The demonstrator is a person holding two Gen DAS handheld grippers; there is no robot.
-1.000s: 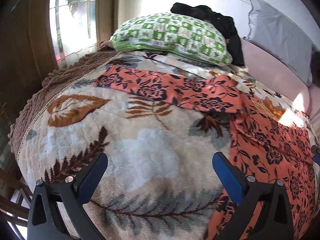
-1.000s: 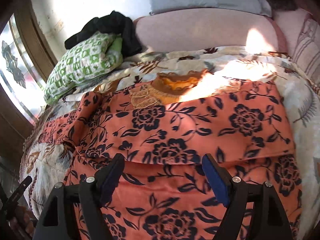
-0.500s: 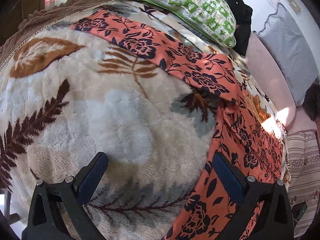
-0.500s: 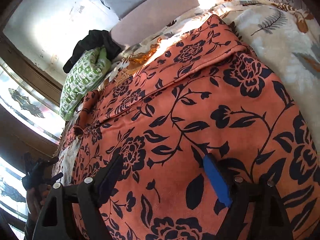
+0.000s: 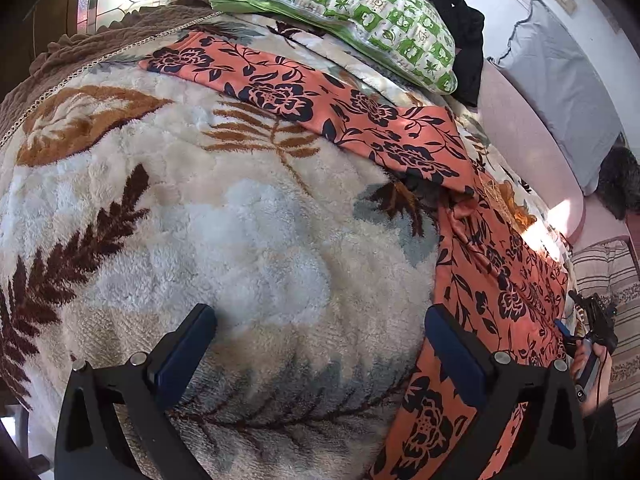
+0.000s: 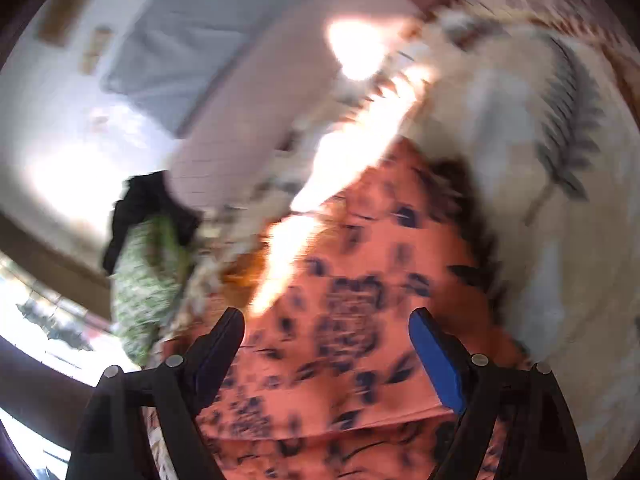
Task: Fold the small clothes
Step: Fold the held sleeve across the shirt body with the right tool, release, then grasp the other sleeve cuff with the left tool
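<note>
Two open grippers are hovering over a floral garment lying on the bed.

The orange garment (image 5: 400,140) is lying spread on the fleece blanket (image 5: 220,240), one sleeve stretching toward the green pillow (image 5: 360,12), the body running to the right edge. The left gripper (image 5: 320,344) is standing released, nothing between its jaws, its right finger just over the garment's side edge. The right gripper (image 6: 326,344) is also standing wide; its jaws have just been closing a little, but they are pressing on nothing, though this view is blurred. The cloth is looking thin, light and soft, so it will probably drape and wrinkle; the best place to grasp seems the sleeve end or a hem corner.
</note>
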